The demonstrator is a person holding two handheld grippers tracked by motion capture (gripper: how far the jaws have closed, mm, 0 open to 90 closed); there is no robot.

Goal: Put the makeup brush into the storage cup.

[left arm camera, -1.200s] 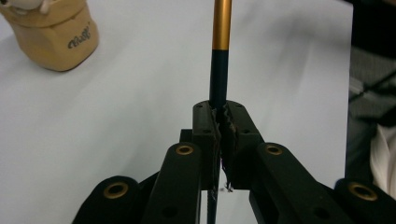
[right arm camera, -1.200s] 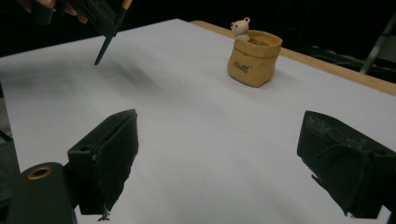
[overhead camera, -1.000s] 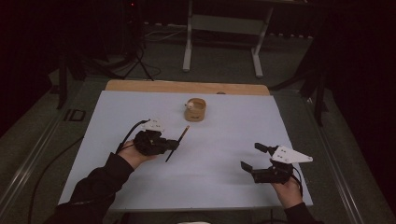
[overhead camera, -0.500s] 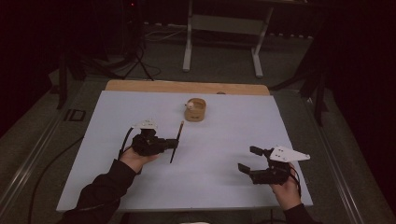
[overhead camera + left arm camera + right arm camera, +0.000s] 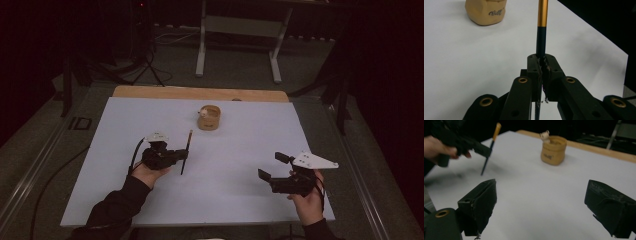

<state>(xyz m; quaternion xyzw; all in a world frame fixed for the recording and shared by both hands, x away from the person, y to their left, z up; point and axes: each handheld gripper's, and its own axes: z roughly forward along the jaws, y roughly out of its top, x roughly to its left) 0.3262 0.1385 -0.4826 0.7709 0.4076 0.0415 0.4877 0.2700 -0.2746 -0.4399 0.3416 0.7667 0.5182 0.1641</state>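
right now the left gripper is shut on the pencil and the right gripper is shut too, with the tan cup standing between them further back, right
Not quite: the right gripper is open, its jaws wide apart with nothing between, as the right gripper view shows. The left gripper is shut on the pencil, and the tan cup stands further back.

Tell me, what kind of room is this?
Probably a dim lab or studio for recording: a white table, metal stand legs on the floor behind, and a person's left gripper holding a pencil.
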